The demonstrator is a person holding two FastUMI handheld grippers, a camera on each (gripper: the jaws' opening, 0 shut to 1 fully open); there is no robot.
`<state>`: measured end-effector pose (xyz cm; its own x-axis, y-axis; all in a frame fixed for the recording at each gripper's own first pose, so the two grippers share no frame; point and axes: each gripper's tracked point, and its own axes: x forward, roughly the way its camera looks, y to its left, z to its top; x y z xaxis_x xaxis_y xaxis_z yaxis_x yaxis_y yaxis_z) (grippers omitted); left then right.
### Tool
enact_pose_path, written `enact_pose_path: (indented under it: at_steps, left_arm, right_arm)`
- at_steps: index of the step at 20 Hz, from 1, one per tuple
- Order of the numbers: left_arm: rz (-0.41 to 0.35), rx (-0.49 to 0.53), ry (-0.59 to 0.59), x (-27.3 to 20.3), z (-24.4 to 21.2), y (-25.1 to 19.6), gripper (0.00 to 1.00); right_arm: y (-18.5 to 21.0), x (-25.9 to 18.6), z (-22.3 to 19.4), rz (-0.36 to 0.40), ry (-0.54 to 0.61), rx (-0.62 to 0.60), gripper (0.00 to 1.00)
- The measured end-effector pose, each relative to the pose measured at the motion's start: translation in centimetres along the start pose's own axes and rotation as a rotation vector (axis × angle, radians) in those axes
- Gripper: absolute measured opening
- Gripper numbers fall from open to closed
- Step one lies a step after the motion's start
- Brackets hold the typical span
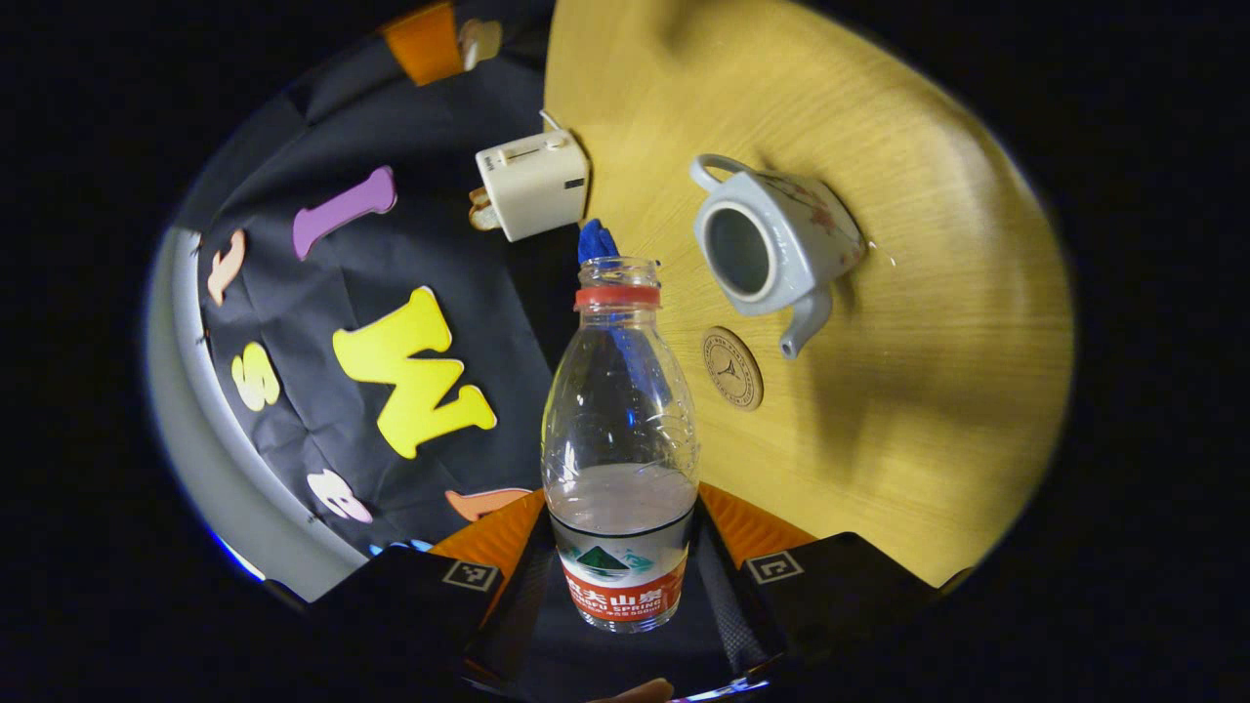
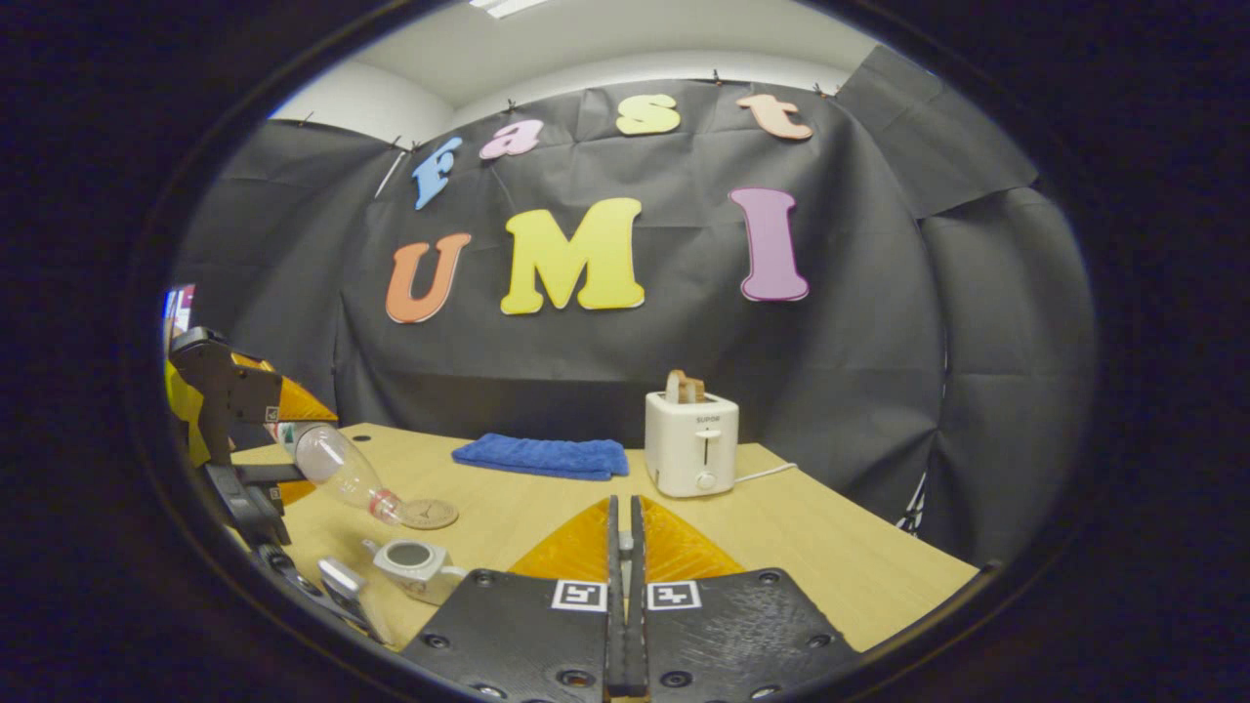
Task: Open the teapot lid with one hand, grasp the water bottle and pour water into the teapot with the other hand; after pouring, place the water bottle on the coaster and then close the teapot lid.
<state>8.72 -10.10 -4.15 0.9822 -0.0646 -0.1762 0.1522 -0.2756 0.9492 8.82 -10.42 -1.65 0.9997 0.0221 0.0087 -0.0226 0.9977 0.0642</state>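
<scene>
Around you hangs a black cloth wall (image 2: 879, 322) behind a pale wooden table (image 2: 840, 557), with a white ceiling (image 2: 586, 49) and ceiling light (image 2: 503, 6) above.

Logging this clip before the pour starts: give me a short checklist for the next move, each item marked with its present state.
1. Teapot lid off: ok, its mouth is open and dark inside.
2. Water bottle gripped: ok, the left gripper has both fingers against its lower body.
3. Bottle uncapped: ok, its neck is open above the red ring.
4. Bottle mouth over the teapot: not ok, it tilts down beside the coaster, short of the pot.
5. Coaster free for set-down: ok, nothing lies on it.
6. Lid held by the right gripper: cannot tell, its fingers look closed together.
</scene>
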Motion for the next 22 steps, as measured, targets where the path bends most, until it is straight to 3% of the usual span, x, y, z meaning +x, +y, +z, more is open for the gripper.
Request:
enact_pose_path:
  at_steps: [4,9,12,17,19,22]
  left_arm:
    - [0.042,-0.417,-0.057,1.6,-0.8,1.3,0.76]
    - [0.124,-1.095,-0.045,5.4,-3.5,2.6,0.76]
    - [0.128,-1.38,-0.044,8.0,-3.5,3.0,0.77]
    - [0.085,-1.733,-0.141,11.4,-1.8,2.9,0.78]
    - [0.066,-1.815,-0.167,12.4,-1.2,2.8,0.79]
    - [0.043,-1.844,-0.194,13.8,-0.1,2.3,0.8]
  right_arm:
    - [-0.4,0.0,0.0,-0.017,-0.001,0.017,0.0]
    - [0.2,-0.4,0.5,-0.025,-0.021,-0.05,0.0]
    - [1.2,-0.6,0.7,-0.004,-0.029,-0.048,0.0]
    - [1.3,0.1,-0.3,0.003,-0.006,-0.045,0.0]
    - [1.3,0.4,-0.5,0.004,0.002,-0.041,0.0]
    - [1.5,0.6,-0.8,0.009,0.008,-0.039,0.0]
